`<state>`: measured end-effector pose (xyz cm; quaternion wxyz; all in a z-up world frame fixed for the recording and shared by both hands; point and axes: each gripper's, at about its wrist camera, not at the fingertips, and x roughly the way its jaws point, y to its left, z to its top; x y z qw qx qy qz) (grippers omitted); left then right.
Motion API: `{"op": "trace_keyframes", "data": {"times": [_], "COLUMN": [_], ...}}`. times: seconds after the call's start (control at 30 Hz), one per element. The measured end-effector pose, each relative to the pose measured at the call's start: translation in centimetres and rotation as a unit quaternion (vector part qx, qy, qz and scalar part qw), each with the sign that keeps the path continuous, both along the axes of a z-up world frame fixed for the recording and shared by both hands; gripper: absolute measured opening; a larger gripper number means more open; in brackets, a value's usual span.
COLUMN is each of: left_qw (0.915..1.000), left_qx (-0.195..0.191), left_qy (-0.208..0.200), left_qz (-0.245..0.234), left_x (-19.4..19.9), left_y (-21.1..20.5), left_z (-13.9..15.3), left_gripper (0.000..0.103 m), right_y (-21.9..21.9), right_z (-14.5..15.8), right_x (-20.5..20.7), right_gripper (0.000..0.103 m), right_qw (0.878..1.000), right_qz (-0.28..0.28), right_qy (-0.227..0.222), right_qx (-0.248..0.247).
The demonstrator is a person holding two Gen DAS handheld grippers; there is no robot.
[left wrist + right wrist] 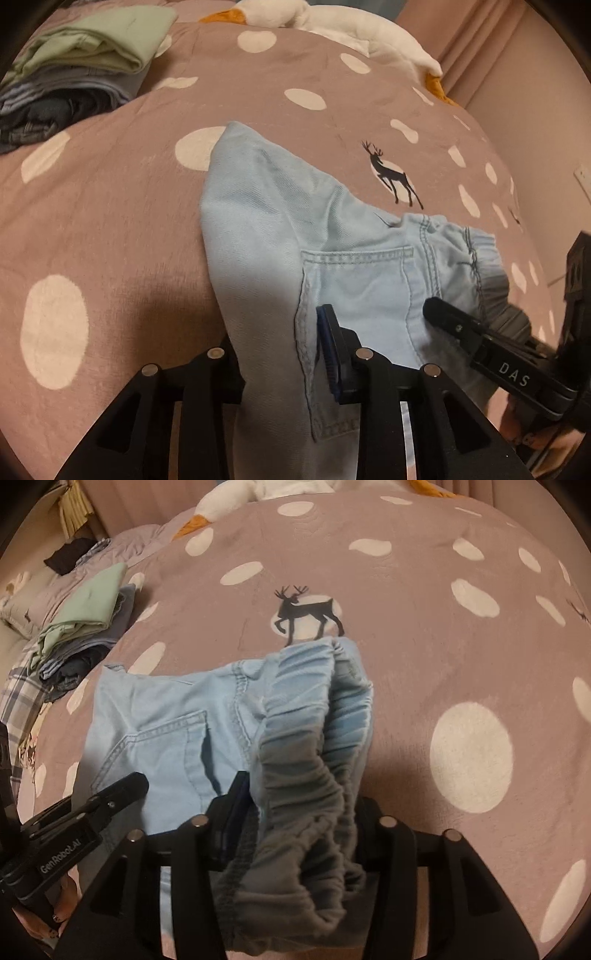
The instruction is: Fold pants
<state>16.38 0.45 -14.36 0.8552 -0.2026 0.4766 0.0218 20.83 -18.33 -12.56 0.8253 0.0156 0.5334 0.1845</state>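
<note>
Left wrist view gives us the folded light-blue denim pants (295,229) lying on the mauve bedspread with white spots and deer prints (110,221), back pocket up, leg fold reaching away from the camera. Only the right wrist view shows the gathered elastic waistband (306,775), bunched and draped right between the right gripper (295,834) fingers. Whether those fingers pinch it, I cannot tell; cloth hides one pad. The left gripper (280,354) has the pocket-side edge of the pants between its fingers, but whether it is gripped I cannot tell either. The stack of folded clothes, pale green on top (85,48), sits well apart by the bed's far left. A white plush goose (332,22) lies along the far edge. Plenty of bare bedspread right of the pants.
</note>
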Motion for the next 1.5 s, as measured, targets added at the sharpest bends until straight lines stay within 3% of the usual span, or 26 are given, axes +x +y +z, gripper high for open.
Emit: {"op": "trace_keyframes", "data": {"times": [0.2,0.27,0.4,0.5,0.6,0.83,1.1,1.5], "left_qw": [0.9999,0.9998,0.9974,0.9938,0.9909,0.9938,0.9946,0.9956], "left_qx": [-0.012,-0.016,-0.027,-0.011,-0.01,0.037,0.033,0.07], "left_qy": [0.01,-0.006,-0.066,-0.11,-0.134,-0.105,-0.098,-0.063], "left_qz": [-0.007,-0.014,-0.009,0.004,0.012,-0.01,0.0,-0.004], "left_x": [-1.7,-2.9,-6.3,-9.3,-11.8,-13.9,-14.8,-14.8], "left_y": [0.1,0.1,0.3,0.4,-0.3,-2.1,-1.7,-3.1], "left_z": [2.1,3.9,8.7,11.9,12.7,11.6,11.5,11.4], "left_gripper": [0.046,0.068,0.088,0.101,0.102,0.102,0.102,0.102], "right_y": [-0.9,-1.6,-2.9,-3.8,-4.5,-4.3,-4.3,-5.0], "right_z": [2.0,3.7,8.6,11.7,12.4,11.3,11.3,11.7], "right_x": [-1.2,-2.0,-4.2,-6.5,-8.4,-11.4,-12.5,-13.3], "right_gripper": [0.063,0.067,0.091,0.099,0.101,0.101,0.101,0.101], "right_qw": [1.0,0.999,0.996,0.992,0.989,0.992,0.992,0.991], "right_qz": [-0.011,-0.013,-0.018,-0.026,-0.04,-0.032,-0.032,-0.036], "right_qy": [-0.006,-0.029,-0.089,-0.125,-0.138,-0.122,-0.124,-0.13], "right_qx": [-0.013,-0.011,0.012,0.022,0.027,0.024,0.019,0.018]}}
